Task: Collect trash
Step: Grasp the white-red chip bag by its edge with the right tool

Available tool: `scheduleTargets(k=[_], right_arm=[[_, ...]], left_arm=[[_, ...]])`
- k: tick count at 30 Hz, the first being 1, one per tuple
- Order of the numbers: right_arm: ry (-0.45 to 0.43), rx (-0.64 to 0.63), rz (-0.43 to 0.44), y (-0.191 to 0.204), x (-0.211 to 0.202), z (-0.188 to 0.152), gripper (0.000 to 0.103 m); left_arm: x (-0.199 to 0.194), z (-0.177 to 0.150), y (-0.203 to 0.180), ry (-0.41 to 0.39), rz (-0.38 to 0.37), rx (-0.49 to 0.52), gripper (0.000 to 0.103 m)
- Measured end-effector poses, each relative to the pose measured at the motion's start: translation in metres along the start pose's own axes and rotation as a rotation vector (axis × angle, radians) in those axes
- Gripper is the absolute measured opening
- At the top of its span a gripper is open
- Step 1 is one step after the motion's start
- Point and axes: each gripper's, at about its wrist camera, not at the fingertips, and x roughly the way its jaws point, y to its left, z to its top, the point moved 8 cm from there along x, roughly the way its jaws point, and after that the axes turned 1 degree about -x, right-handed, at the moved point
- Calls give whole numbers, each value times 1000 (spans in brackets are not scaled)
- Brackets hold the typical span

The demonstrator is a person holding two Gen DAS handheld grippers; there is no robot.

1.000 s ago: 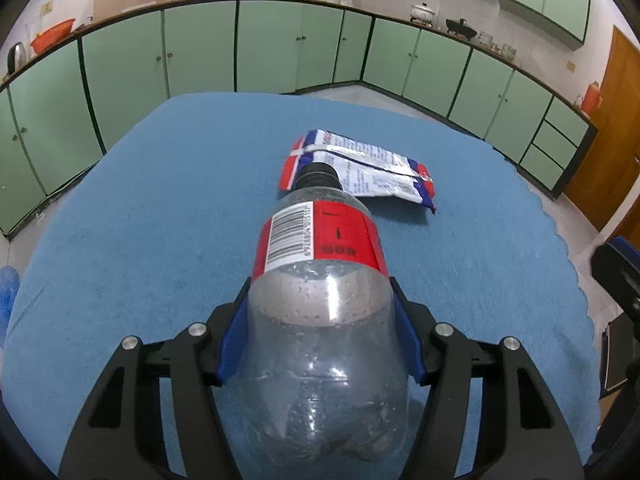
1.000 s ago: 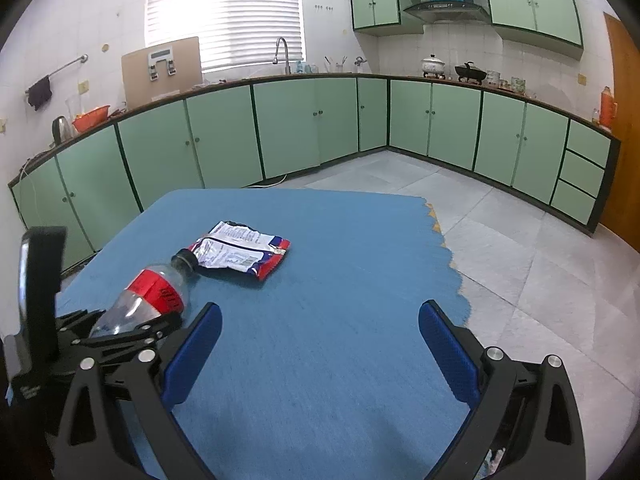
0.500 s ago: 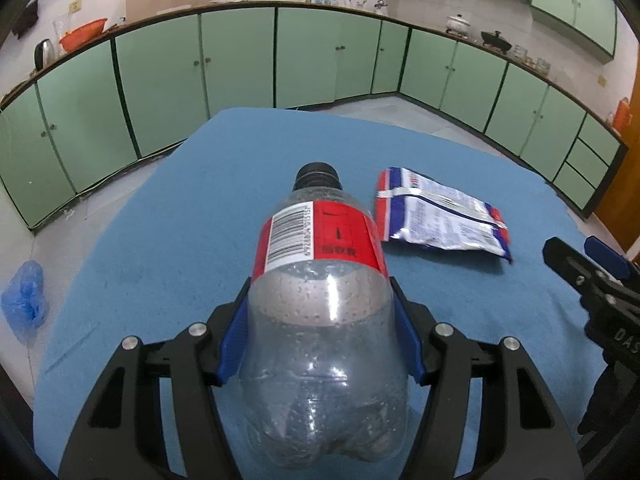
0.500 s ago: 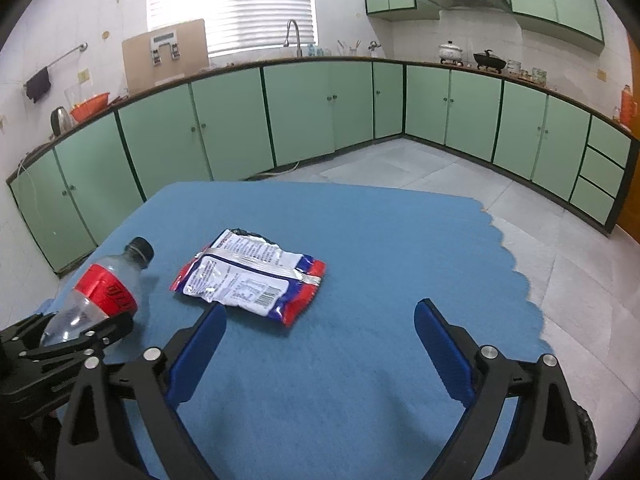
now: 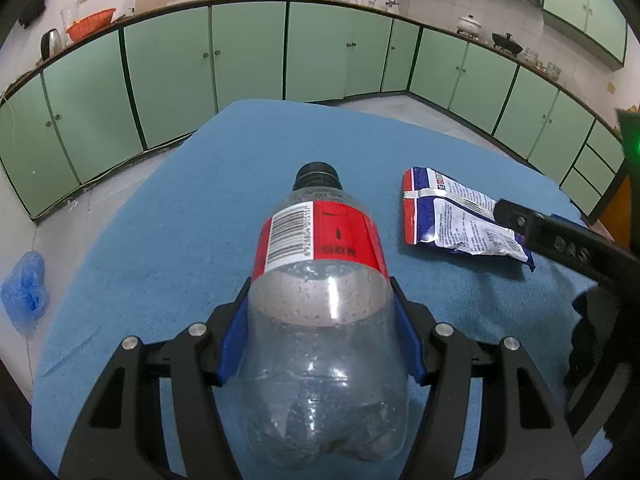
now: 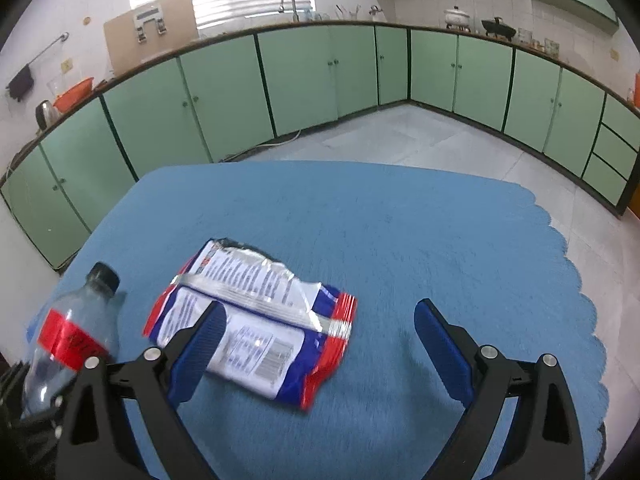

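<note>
I have the plastic bottle (image 5: 320,312) clamped in my left gripper (image 5: 320,344): the blue pads (image 5: 232,340) press on both sides of its clear body, the base sits toward the camera and the black cap points away over the blue table cloth (image 5: 180,220). It looks empty apart from droplets on the inside wall, with a red label and barcode round the shoulder. So one piece of trash is picked up, by my reckoning, but I see no bin or bag for it on the table in either view, so I judge it not yet disposed of. A crumpled blue bag (image 5: 24,292) lies on the floor to the left; whether that is the collecting point I cannot tell. The second piece, the snack wrapper (image 6: 256,324), lies flat on the cloth, crinkled, red and blue at its ends with white print between. My right gripper (image 6: 316,344) hangs over it with its jaws spread wide and nothing between the pads; the left pad (image 6: 200,348) overlaps the wrapper's near edge in the view, though I cannot say that it touches. What remains, as I judge it, is closing on the wrapper, lifting it, and carrying both items off. Flat foil on a soft cloth may slip from a pinch.
</note>
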Motion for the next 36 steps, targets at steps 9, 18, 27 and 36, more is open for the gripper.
scheduleTargets(k=[9,18,27,36], right_arm=[[86,-22,30,5,15,-8,89],[72,-51,62,16,10,-9,41],[81,42,176,7,-6,-22,5],[96,-44,212,13,-51,-61,2]], left_arm=[[3,-1,2,0,9,-6,60],[11,9,6,0,51,-19,60],[7,3,1,-3,56,-20,60],[-4,-9,-3,0,31,3,60]])
